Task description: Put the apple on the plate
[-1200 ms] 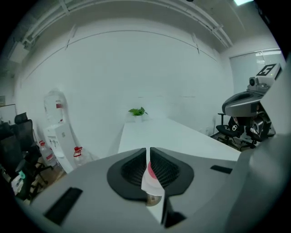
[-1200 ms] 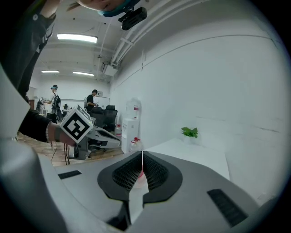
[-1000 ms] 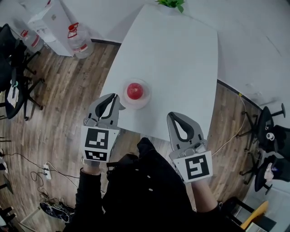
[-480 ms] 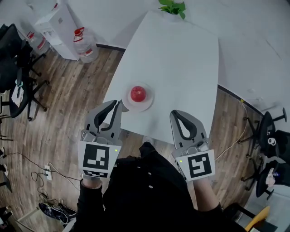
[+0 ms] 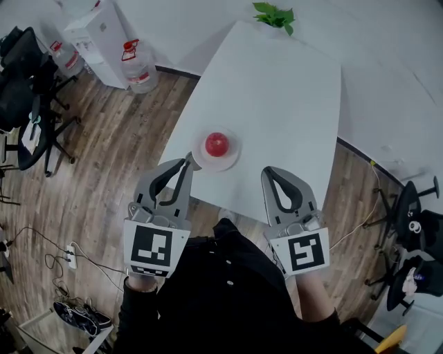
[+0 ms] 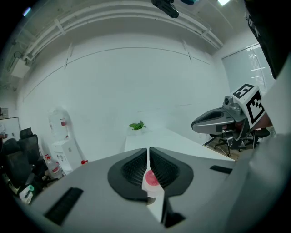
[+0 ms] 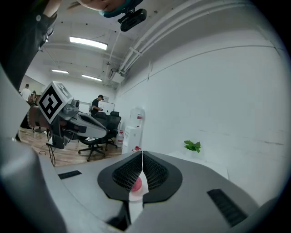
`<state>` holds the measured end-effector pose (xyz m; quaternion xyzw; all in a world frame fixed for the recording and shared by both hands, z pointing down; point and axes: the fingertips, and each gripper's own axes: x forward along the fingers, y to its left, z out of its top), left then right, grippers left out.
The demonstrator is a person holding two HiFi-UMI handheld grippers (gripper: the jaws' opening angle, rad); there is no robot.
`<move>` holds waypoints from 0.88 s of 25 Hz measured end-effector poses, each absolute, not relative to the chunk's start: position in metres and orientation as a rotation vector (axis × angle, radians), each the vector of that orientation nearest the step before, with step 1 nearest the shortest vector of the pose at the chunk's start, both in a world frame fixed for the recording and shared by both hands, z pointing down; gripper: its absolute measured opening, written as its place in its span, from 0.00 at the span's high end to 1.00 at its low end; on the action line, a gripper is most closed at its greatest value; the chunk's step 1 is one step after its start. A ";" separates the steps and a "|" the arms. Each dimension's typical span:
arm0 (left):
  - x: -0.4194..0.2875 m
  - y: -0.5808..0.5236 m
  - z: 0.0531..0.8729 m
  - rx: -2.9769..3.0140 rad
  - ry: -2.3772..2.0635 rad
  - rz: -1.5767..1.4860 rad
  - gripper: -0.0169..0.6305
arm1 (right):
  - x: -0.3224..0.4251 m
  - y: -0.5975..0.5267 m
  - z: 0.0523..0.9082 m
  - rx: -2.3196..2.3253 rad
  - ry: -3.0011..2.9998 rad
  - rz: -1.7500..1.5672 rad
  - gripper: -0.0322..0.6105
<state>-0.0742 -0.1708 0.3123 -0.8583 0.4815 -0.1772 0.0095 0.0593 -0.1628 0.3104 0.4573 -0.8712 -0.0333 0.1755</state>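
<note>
A red apple [image 5: 217, 144] sits on a small white plate [image 5: 231, 162] near the front left edge of the white table [image 5: 277, 97]. My left gripper [image 5: 188, 160] is shut and empty, its tips just left of the plate's rim and lifted off the table. My right gripper [image 5: 267, 172] is also shut and empty, to the right of the plate near the table's front edge. In the left gripper view the apple [image 6: 152, 179] shows behind the closed jaws of that gripper [image 6: 148, 150]. The right gripper view also shows the apple [image 7: 136, 183] past its gripper [image 7: 142, 154].
A green plant [image 5: 275, 15] stands at the table's far end. Water bottles [image 5: 140, 70] and a white dispenser [image 5: 97, 31] stand on the wooden floor at left. Office chairs [image 5: 24, 104] are at the far left and more at the right [image 5: 415, 221]. Cables lie on the floor.
My left gripper has lifted toward the camera beside the plate. The right gripper has barely shifted. The apple stays on the plate.
</note>
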 end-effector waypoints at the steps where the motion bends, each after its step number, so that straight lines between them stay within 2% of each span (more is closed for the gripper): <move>1: -0.074 -0.171 0.313 -2.678 1.490 -0.554 0.93 | 0.059 -0.163 0.312 1.292 -2.466 -0.093 0.89; 22: -0.068 -0.174 0.318 -2.707 1.442 -0.554 0.93 | 0.054 -0.165 0.307 1.279 -2.457 -0.153 0.89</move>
